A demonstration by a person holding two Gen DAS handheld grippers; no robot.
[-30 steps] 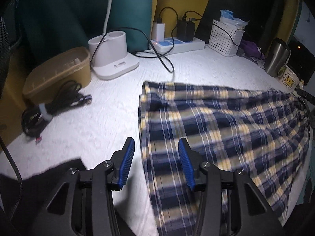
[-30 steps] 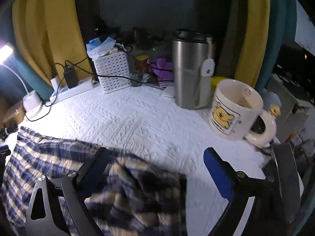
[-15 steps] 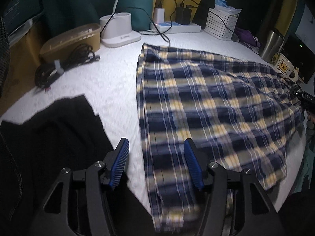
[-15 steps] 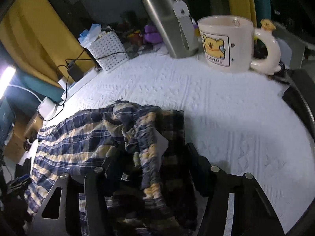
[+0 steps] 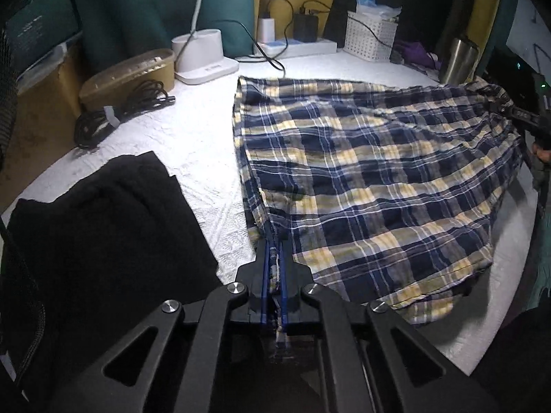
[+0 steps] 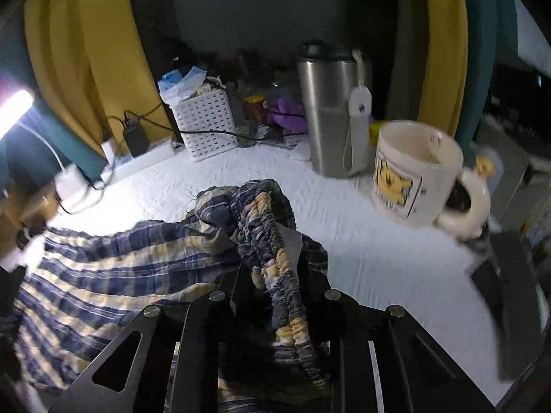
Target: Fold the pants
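left gripper (image 5: 273, 268), lower centre, clamped on hem of plaid pants (image 5: 372, 179); right gripper (image 6: 272, 275) pinching bunched waistband, mug (image 6: 416, 172) at right.

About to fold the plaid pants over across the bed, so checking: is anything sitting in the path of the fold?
Nothing visible lies on the plaid pants. Left gripper and right gripper are each shut on an edge. The black garment lies beside them, apart; the bear mug and steel tumbler stand beyond the waistband end.
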